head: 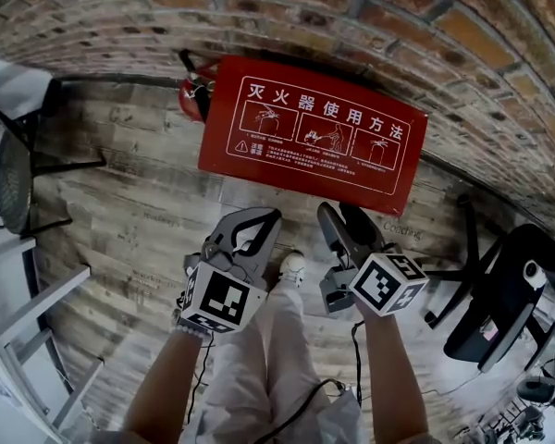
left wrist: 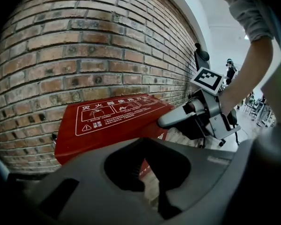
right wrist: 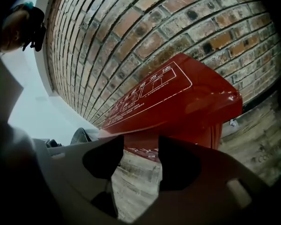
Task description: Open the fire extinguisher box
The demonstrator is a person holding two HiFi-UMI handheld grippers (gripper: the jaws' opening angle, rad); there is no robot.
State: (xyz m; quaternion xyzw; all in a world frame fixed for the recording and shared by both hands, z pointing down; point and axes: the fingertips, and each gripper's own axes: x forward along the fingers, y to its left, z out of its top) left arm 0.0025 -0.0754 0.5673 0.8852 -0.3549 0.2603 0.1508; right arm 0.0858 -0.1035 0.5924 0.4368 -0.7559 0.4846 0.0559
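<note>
Right gripper [head: 344,218] gaping, left gripper [head: 274,216] pinched together, both empty. Box [head: 312,137] at my twelve o'clock; the closed left could skid off its lid.

Brick wall [head: 351,7], wood-plank floor [head: 120,220], black chair [head: 499,294] right.

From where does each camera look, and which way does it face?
Head view: on the head, facing steeply down at the red box; left gripper, right gripper, forearms, legs show.
Left gripper view: on that gripper, facing box and brick wall; right gripper shows.
Right gripper view: on that gripper, facing the box; its open jaws show.
Shared: the box.
</note>
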